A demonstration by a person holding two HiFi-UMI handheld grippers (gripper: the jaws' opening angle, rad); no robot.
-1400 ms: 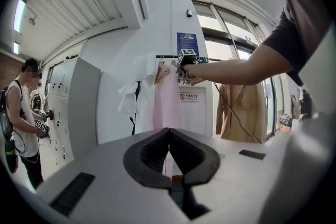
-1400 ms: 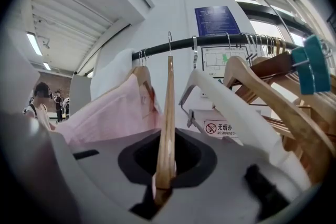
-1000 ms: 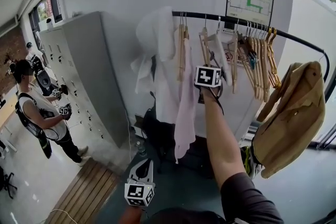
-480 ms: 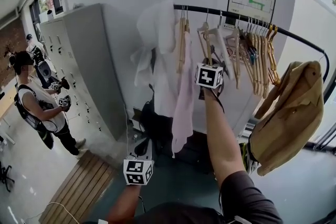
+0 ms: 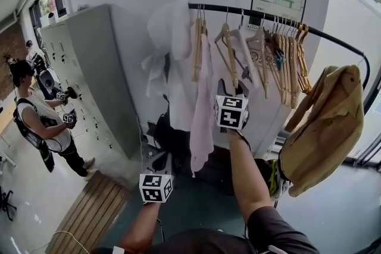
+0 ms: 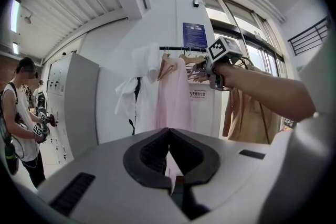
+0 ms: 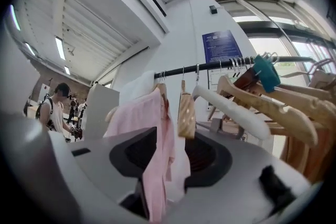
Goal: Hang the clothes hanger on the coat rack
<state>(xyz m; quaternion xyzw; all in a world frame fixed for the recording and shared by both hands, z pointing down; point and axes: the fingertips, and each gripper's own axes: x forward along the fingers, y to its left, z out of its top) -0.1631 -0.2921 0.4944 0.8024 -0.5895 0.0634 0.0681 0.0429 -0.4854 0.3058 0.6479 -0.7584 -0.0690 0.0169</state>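
Right gripper (image 5: 230,89): jaws opening, pads clear of the wooden hanger (image 5: 227,49), whose lower end hangs in the gap between them (the pink shirt (image 7: 156,128) lies in the same line of sight). The hanger's hook sits over the rail (image 5: 214,8) of the coat rack, between the pink shirt and the bunch of bare hangers (image 5: 284,62), so the rail carries it, not me. Left gripper (image 6: 168,131): closed, empty, held low and well apart from the rack, out of the way. Judgement: hanging done; next I'd draw the right gripper back level, minding snags.
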